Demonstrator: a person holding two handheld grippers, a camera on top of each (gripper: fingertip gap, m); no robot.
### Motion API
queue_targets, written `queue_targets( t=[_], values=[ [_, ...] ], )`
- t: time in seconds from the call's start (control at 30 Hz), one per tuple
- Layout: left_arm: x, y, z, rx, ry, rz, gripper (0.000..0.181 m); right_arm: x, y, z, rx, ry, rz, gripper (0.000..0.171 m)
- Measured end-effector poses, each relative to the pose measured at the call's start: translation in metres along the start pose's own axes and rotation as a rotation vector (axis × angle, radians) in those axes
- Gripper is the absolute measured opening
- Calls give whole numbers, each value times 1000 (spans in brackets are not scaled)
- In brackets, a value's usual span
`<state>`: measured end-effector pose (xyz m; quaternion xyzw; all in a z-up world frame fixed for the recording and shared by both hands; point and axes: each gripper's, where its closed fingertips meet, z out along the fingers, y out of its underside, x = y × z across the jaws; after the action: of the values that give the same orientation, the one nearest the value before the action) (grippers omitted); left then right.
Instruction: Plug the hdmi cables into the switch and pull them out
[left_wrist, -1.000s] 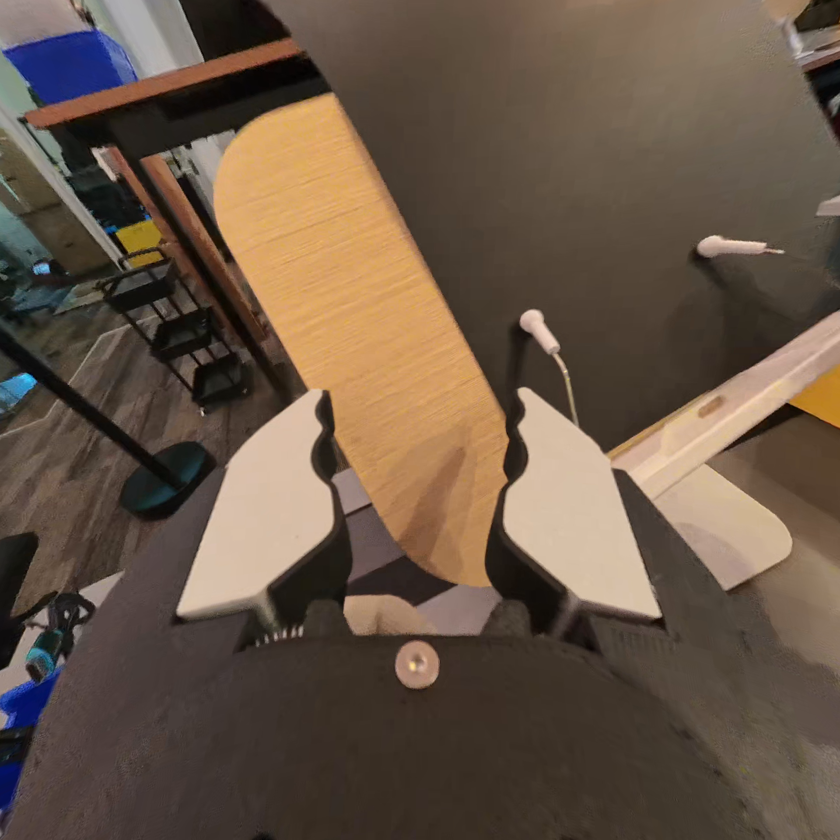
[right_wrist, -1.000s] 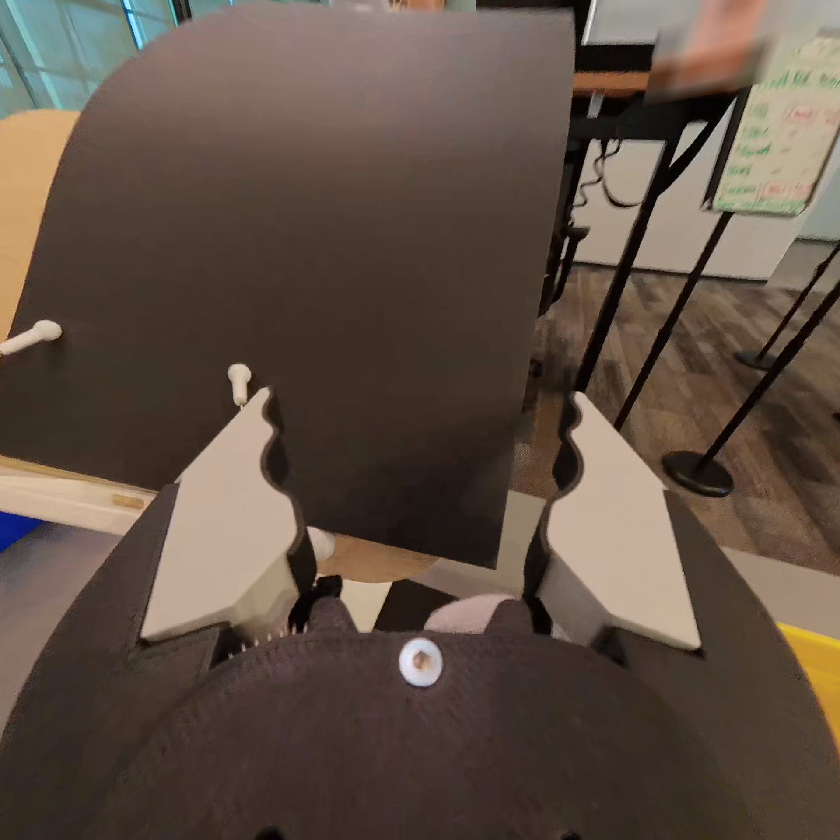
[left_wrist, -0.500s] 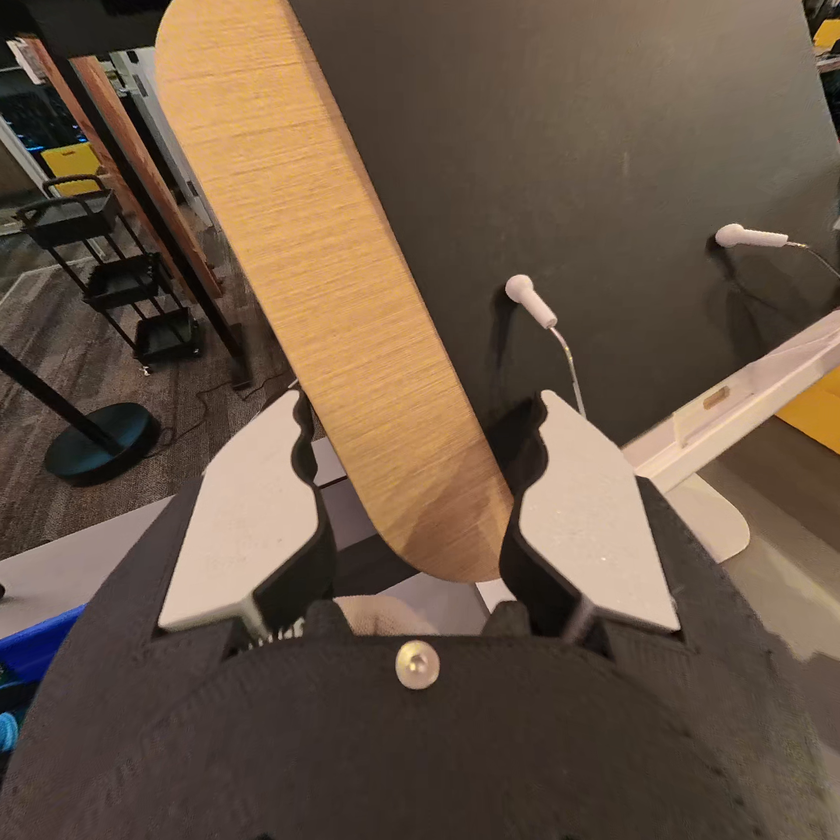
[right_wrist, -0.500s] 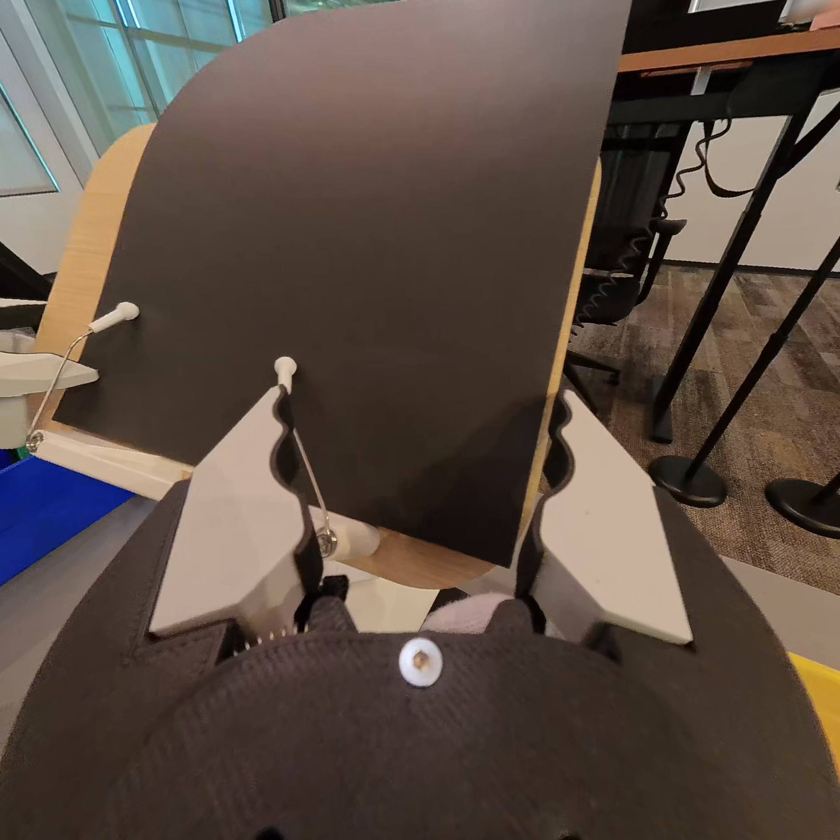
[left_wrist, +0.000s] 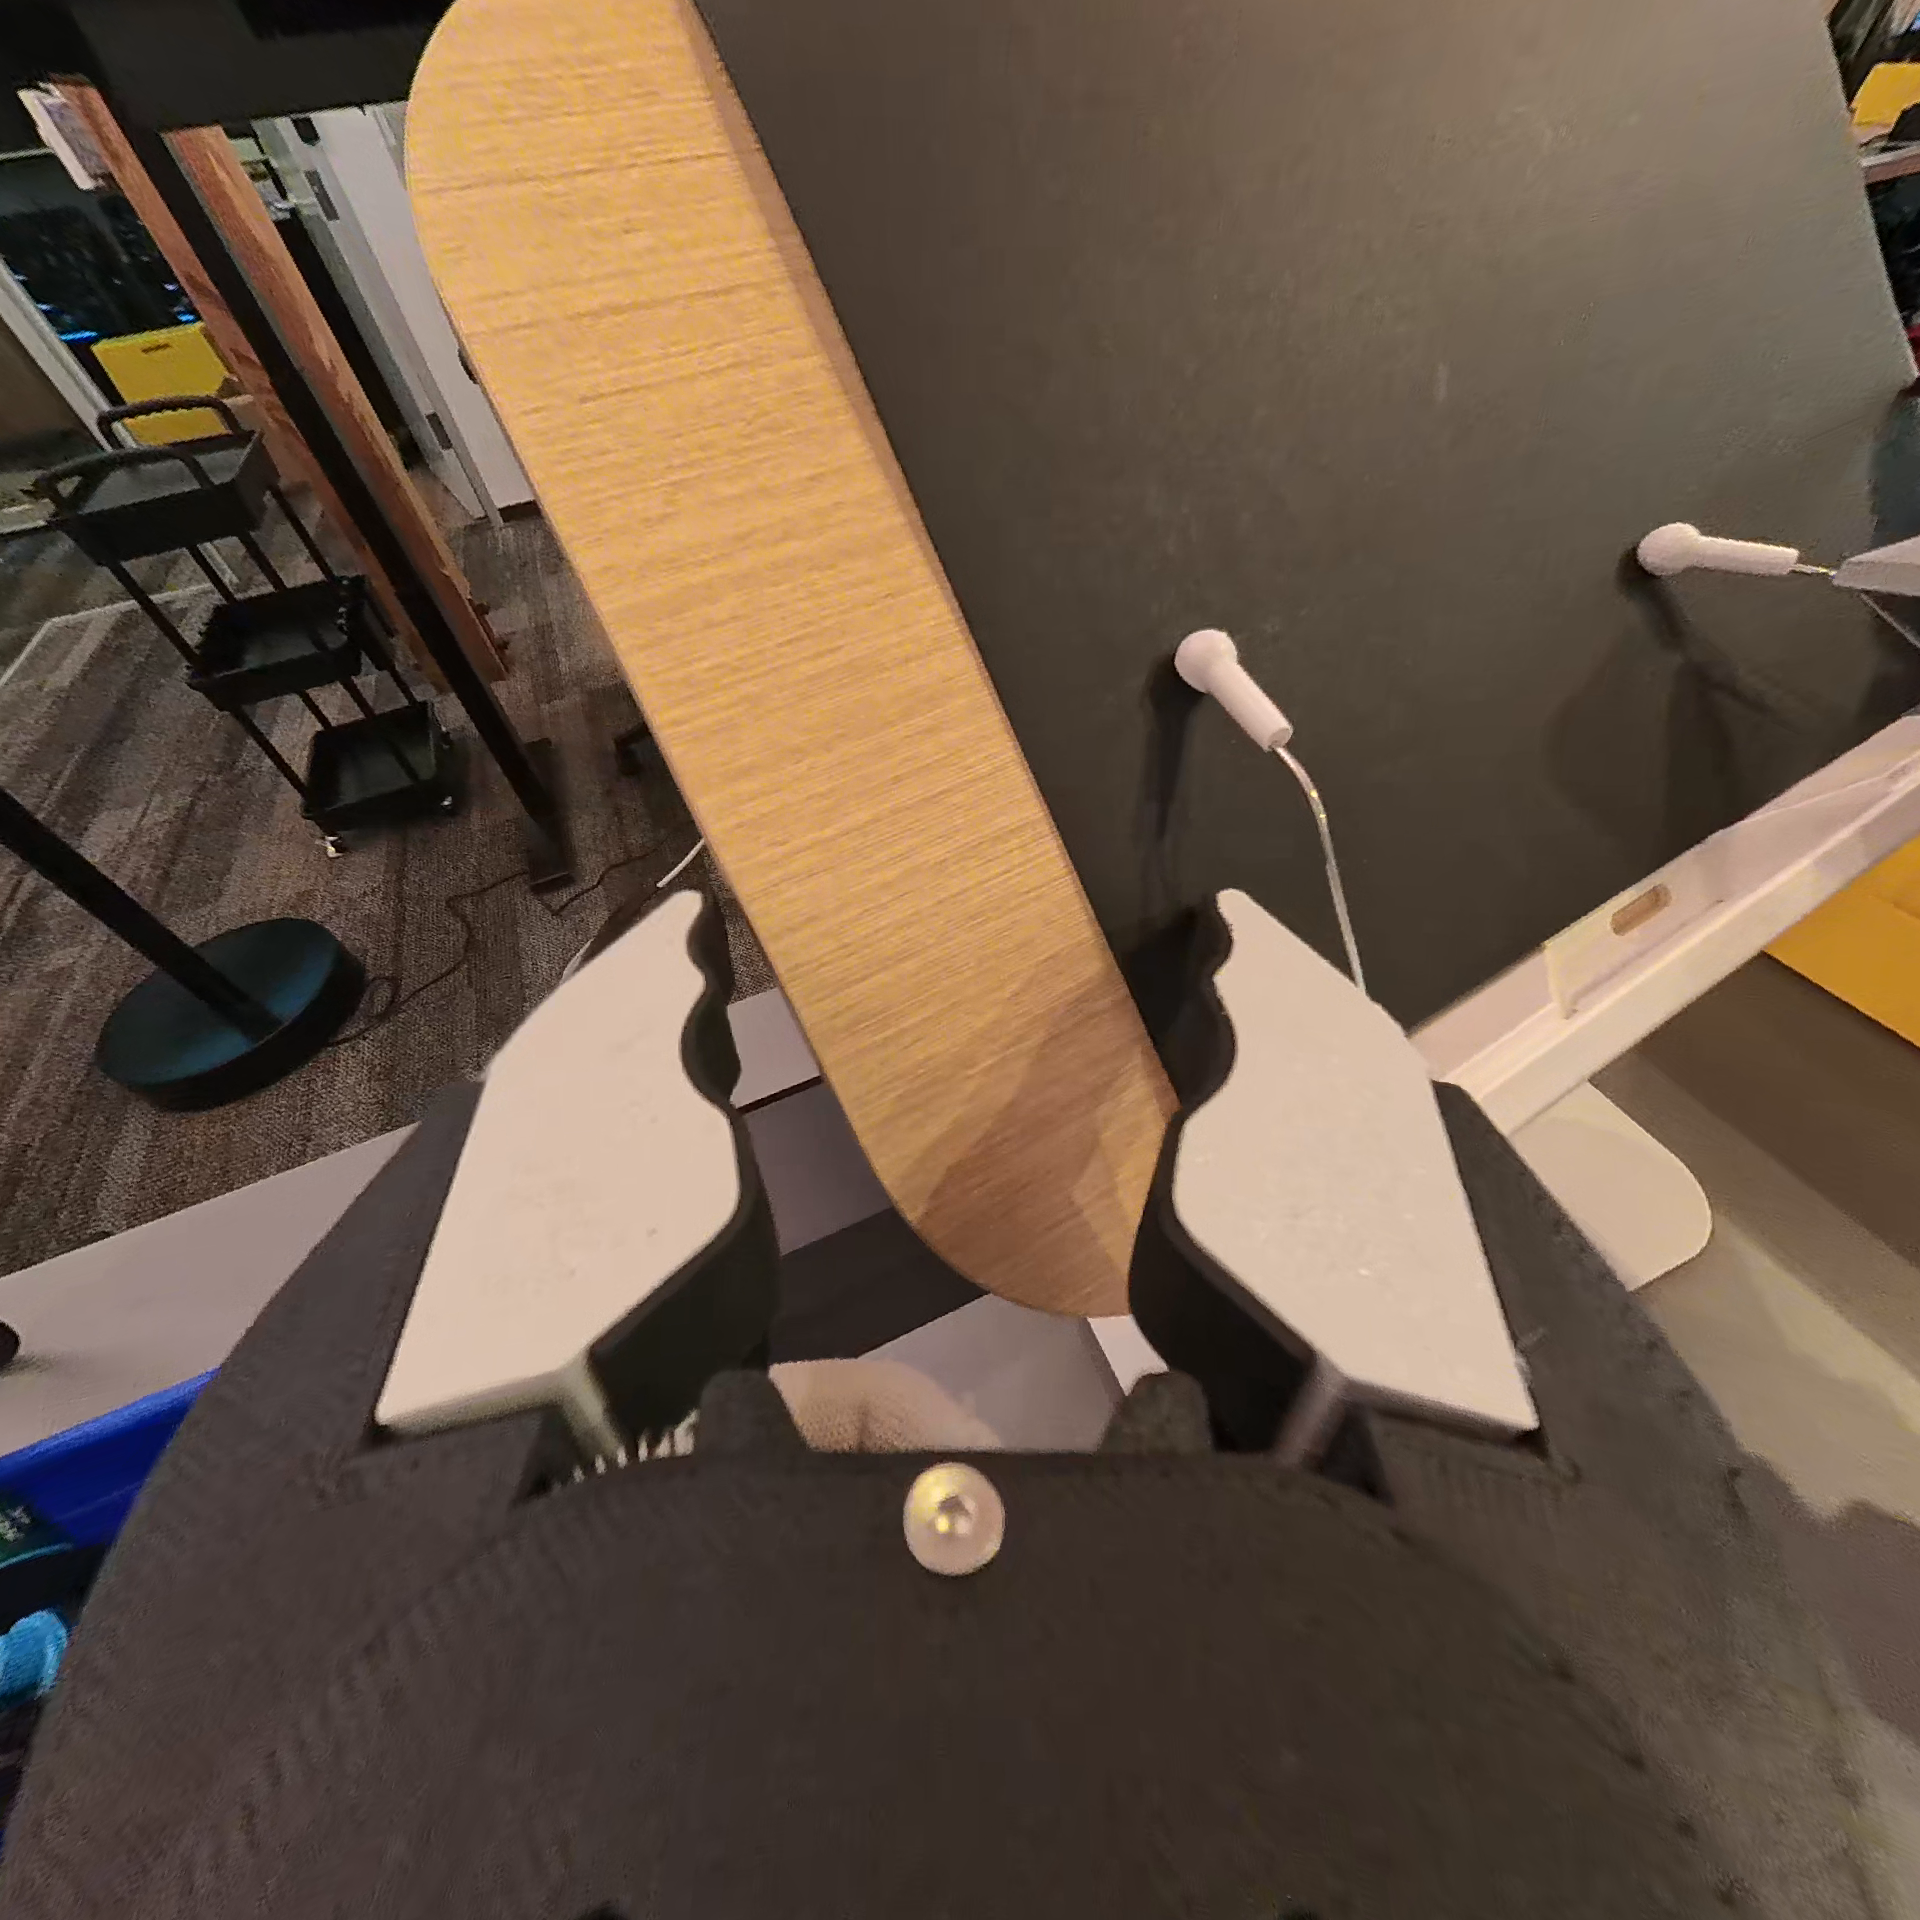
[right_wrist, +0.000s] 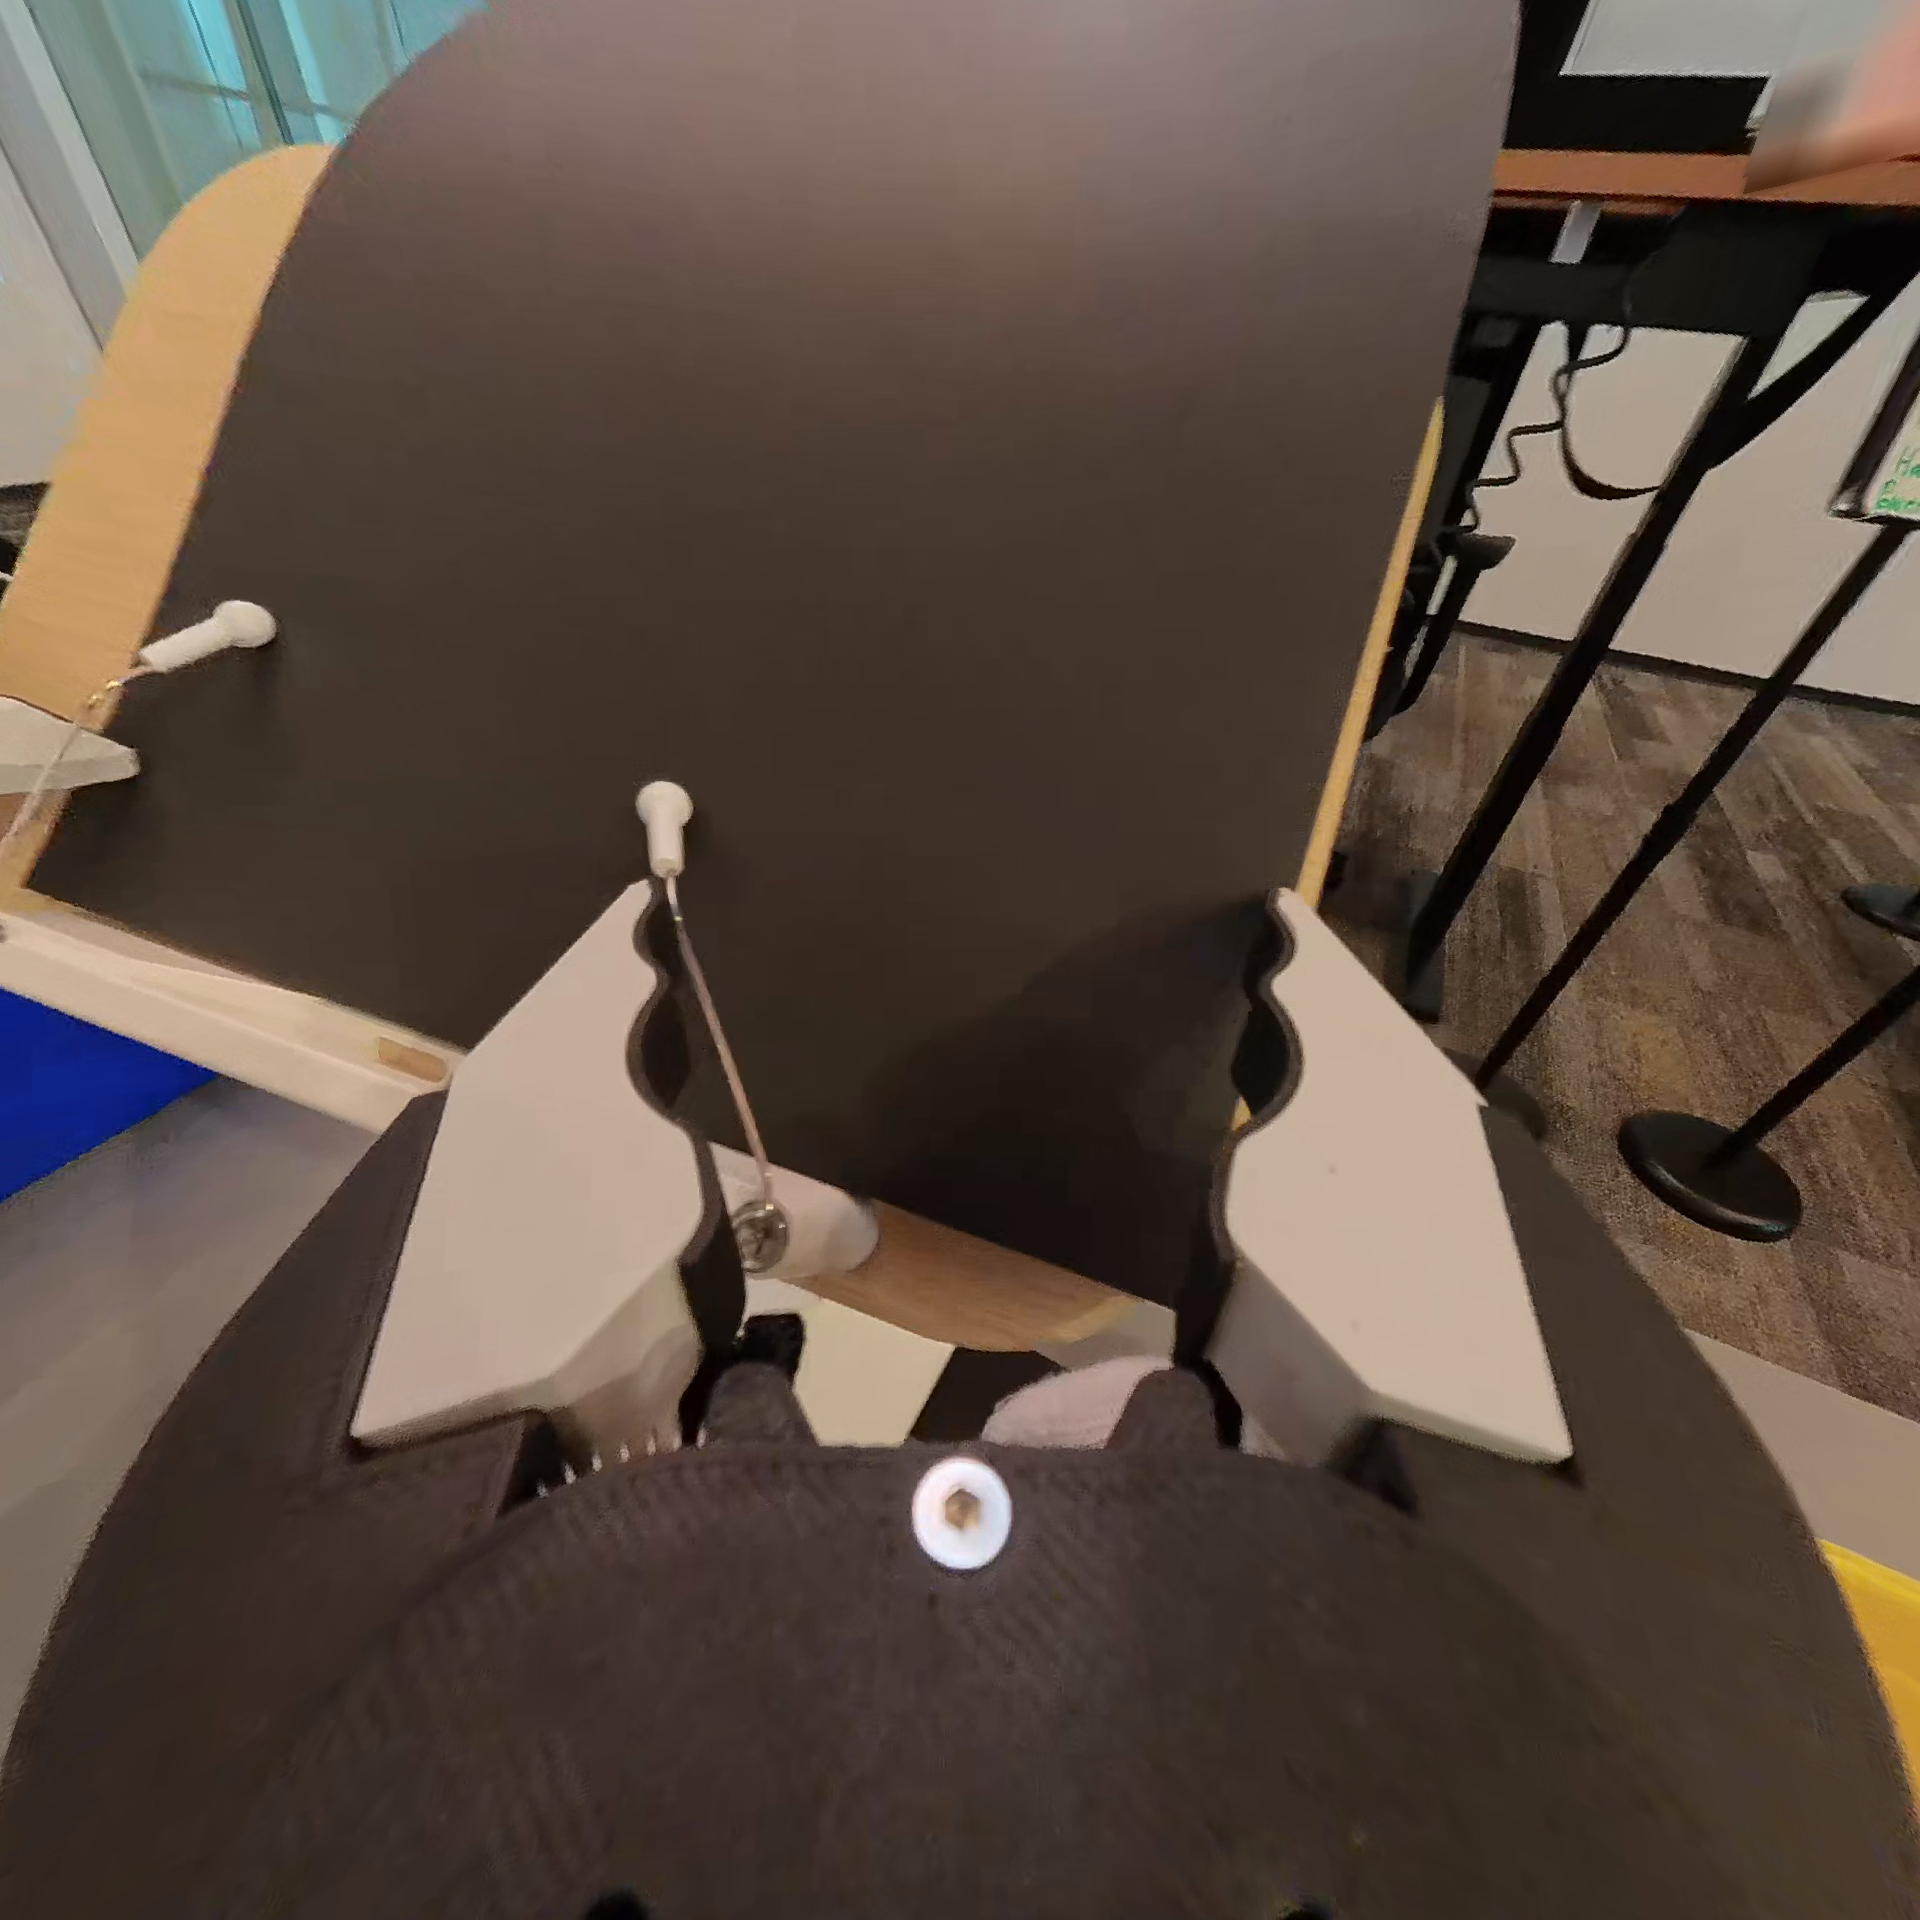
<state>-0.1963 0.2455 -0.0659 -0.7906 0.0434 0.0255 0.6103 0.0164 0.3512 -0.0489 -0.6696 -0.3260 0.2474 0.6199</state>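
Note:
No HDMI cable and no switch show in either view. My left gripper (left_wrist: 961, 925) is open and empty, its fingers on either side of the lower end of a leaning wooden panel (left_wrist: 748, 571). My right gripper (right_wrist: 958, 904) is open and empty in front of a tall black board (right_wrist: 883, 468). The board also fills the left wrist view (left_wrist: 1299, 364). Two white pegs (right_wrist: 665, 821) (right_wrist: 208, 636) stick out of it. A thin metal wire (right_wrist: 717, 1039) runs down from the nearer peg beside my right gripper's left finger.
A white rail (left_wrist: 1714, 862) and a white stand foot (left_wrist: 1621, 1184) sit at the board's base. A stanchion base (left_wrist: 223, 1018) and a black cart (left_wrist: 281, 644) stand on the floor at left. A blue bin (right_wrist: 73, 1081) and stanchions (right_wrist: 1704, 1174) flank the board.
Both views have shifted and now sit closer to the board, with the pegs larger. In the right view the nearer peg and its wire have come toward the middle. Both grippers stayed open.

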Motion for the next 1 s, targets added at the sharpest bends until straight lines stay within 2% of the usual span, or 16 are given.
queue_targets(
  t=[0.13, 0.23, 0.3, 0.37, 0.47, 0.5, 0.57, 0.73, 0.9, 1.0],
  values=[
    [2, 1, 2, -1, -1, 3, 84, -8, -3, 0, 19, -45, 36, 94],
    [2, 1, 1, -2, 6, 3, 84, 5, -14, -6, 72, 12, 65, 103],
    [2, 1, 1, -1, 8, -3, 84, 3, -4, -3, 23, -22, 69, 108],
    [3, 1, 2, -1, 5, -1, 84, 5, -3, -2, 41, -11, 72, 106],
    [2, 1, 2, -1, 4, -2, 84, 1, -2, 0, 23, -14, 49, 113],
    [2, 1, 2, -1, 4, -3, 84, 1, -1, 0, 22, -19, 46, 113],
    [3, 1, 1, -2, 6, -2, 84, 6, -4, -2, 50, -12, 94, 102],
    [3, 2, 1, -5, 7, -3, 84, 8, 4, 2, 28, -10, 116, 112],
    [3, 2, 1, -7, 9, -2, 84, 14, -9, -6, 83, 45, 80, 102],
    [3, 2, 0, -9, 8, -2, 84, 5, -8, -5, 47, 15, 46, 105]
  ],
)
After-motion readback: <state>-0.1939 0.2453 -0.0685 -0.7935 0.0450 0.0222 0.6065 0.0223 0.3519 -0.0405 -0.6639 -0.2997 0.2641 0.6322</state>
